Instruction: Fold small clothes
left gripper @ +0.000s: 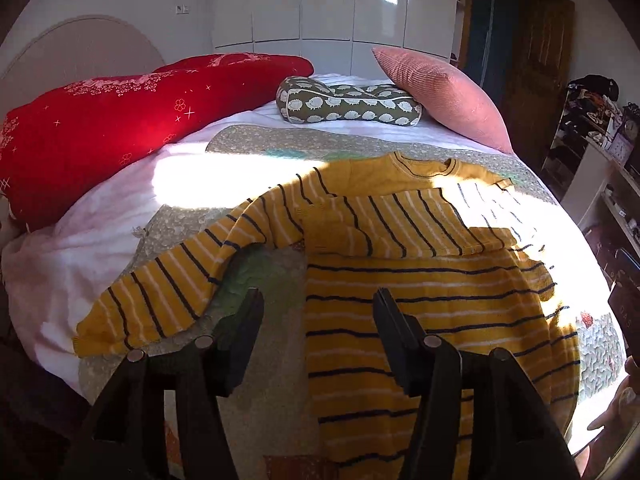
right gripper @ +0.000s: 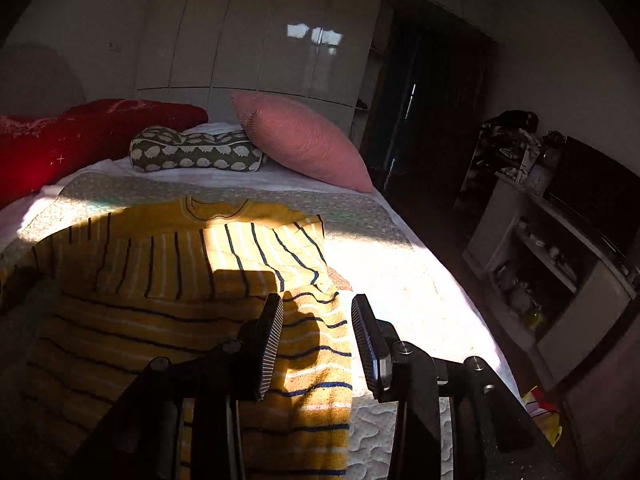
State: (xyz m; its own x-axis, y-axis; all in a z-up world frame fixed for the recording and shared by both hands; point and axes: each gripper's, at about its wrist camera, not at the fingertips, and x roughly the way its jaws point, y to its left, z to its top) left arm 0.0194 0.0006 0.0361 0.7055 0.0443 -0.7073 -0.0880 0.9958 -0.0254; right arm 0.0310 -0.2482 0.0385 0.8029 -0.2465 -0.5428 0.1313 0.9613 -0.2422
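Here the left claw (left gripper: 318, 312) and right claw (right gripper: 318, 320) both hang released and empty above the yellow striped sweater (left gripper: 420, 300) on the bed (left gripper: 180, 172).

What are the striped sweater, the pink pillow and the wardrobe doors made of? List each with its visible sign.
Striped sweater: looks like soft knit, nubby surface.
Pink pillow: ribbed fabric, perhaps corduroy; fine parallel ridges.
Wardrobe doors: glossy hard panels, maybe lacquer; they mirror a window.

red pillow (left gripper: 100, 128): far ahead-left of fingers | hedgehog-print cushion (left gripper: 348, 104): far ahead, touching pink cushion (left gripper: 444, 96) | quilted blanket (left gripper: 264, 264): beneath fingers | shelf unit (right gripper: 560, 248): right
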